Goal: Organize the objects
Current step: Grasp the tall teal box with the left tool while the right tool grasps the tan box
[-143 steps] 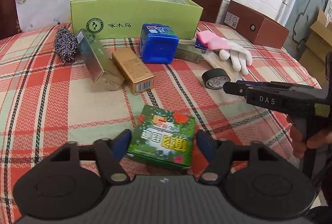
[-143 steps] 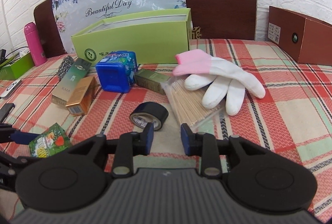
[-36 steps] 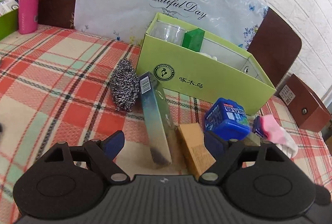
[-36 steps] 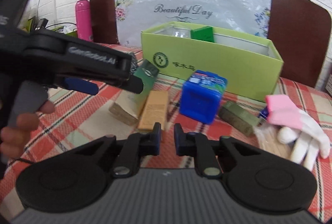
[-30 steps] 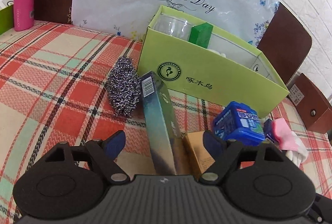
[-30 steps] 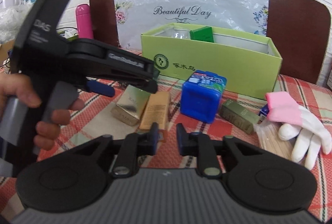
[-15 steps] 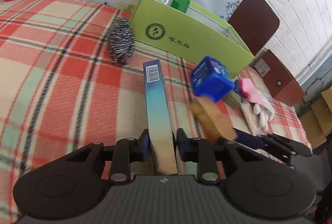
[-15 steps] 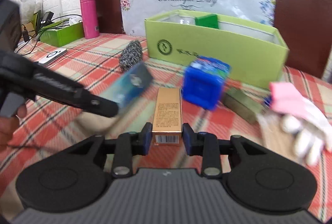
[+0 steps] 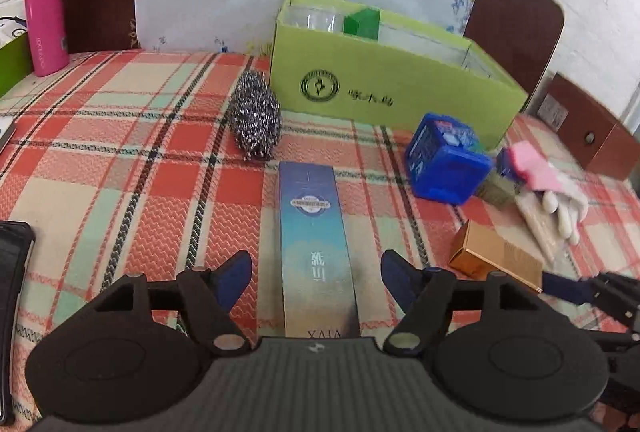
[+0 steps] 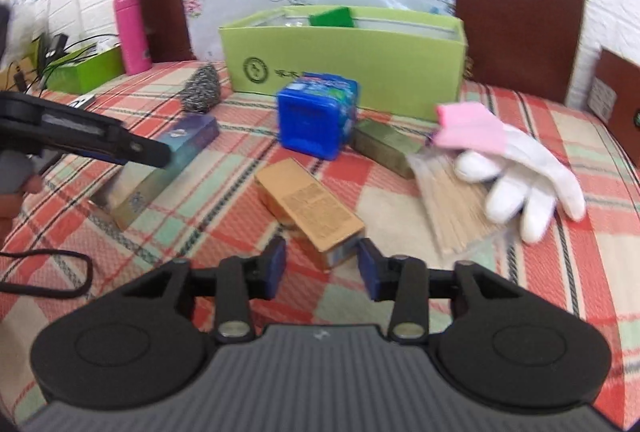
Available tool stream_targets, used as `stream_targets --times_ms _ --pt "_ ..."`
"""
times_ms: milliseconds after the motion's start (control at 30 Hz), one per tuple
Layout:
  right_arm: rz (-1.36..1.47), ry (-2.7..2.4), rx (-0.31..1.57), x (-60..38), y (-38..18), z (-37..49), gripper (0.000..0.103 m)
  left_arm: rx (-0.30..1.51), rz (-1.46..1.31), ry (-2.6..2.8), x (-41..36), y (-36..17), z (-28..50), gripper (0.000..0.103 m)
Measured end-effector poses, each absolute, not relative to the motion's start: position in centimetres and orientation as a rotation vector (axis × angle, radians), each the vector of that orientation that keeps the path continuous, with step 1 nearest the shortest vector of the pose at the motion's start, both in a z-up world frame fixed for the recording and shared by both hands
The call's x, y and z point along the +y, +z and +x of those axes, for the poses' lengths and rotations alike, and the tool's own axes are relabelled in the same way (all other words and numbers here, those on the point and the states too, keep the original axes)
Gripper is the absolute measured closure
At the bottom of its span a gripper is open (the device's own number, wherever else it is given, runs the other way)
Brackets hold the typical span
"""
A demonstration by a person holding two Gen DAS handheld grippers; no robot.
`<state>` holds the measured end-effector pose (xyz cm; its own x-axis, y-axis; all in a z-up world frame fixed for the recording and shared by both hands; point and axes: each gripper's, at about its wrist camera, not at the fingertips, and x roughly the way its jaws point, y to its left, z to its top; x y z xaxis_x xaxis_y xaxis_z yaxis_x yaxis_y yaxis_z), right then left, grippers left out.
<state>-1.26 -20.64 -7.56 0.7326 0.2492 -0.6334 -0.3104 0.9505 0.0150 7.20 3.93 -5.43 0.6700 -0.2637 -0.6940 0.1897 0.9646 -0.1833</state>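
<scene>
The left gripper (image 9: 314, 282) has its jaws wide apart, and they have just been opening; the long blue box (image 9: 314, 248) lies flat on the checked tablecloth (image 9: 120, 168) between the two blue pads, and neither pad touches it; the box runs from near to far, and its far end is close to the steel wool scrubber (image 9: 257, 124); far behind the scrubber stands the green cardboard box (image 9: 384, 88), open on top, with a small dark green box (image 9: 362, 24) and something made of clear glass inside it; right of the long blue box sits the blue plastic tub (image 9: 446, 160), and right of that lie the pink and white glove (image 9: 548, 188) and a clear bag of wooden sticks (image 9: 534, 220); a pink bottle (image 9: 44, 16) stands far off at the left. The right gripper (image 10: 322, 268) has its jaws partly apart, and they too have just been opening; the near end of the gold box (image 10: 310, 208) sits between the pads, with a small gap showing on each side, so it is not squeezed; the gold box lies flat on the cloth, slanted, near the middle of the table; an olive green box (image 10: 384, 148) lies behind it, between the tub and the glove; the left gripper shows at the left of this view, over the long blue box.
</scene>
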Motion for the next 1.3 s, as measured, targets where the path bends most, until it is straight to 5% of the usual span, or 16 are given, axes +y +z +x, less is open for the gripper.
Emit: stream_targets --times_ms 233,333,533,733,833,900,1000,1300 --pt "-0.135 0.325 0.689 -19.3 -7.7 -0.4 0.054 0.793 -0.052 -0.261 2.9 -6.1 7.6 0.030" --pt "-0.125 0.443 0.699 -18.4 -7.4 -1.0 0.059 0.787 0.002 -0.283 2.4 -6.0 7.4 0.057" --pt "-0.186 0.401 0.644 -18.2 -6.5 -1.3 0.055 0.787 -0.018 -0.305 3.1 -6.0 6.8 0.056" --pt "-0.219 0.399 0.619 -17.9 -6.5 0.9 0.055 0.772 0.027 -0.286 2.2 -6.3 6.5 0.031" --pt "-0.200 0.407 0.665 -16.9 -7.1 1.7 0.059 0.763 0.043 -0.285 2.2 -6.4 6.4 0.033" --pt "-0.183 0.410 0.697 -16.2 -7.4 1.5 0.070 0.762 0.046 -0.280 2.5 -6.3 6.3 0.051" --pt "-0.166 0.480 0.714 -15.4 -7.7 0.4 0.072 0.771 0.035 -0.265 3.0 -6.1 6.5 0.061" --pt "-0.177 0.463 0.698 -14.2 -7.8 2.0 0.065 0.773 0.049 -0.244 2.1 -6.1 7.2 0.052"
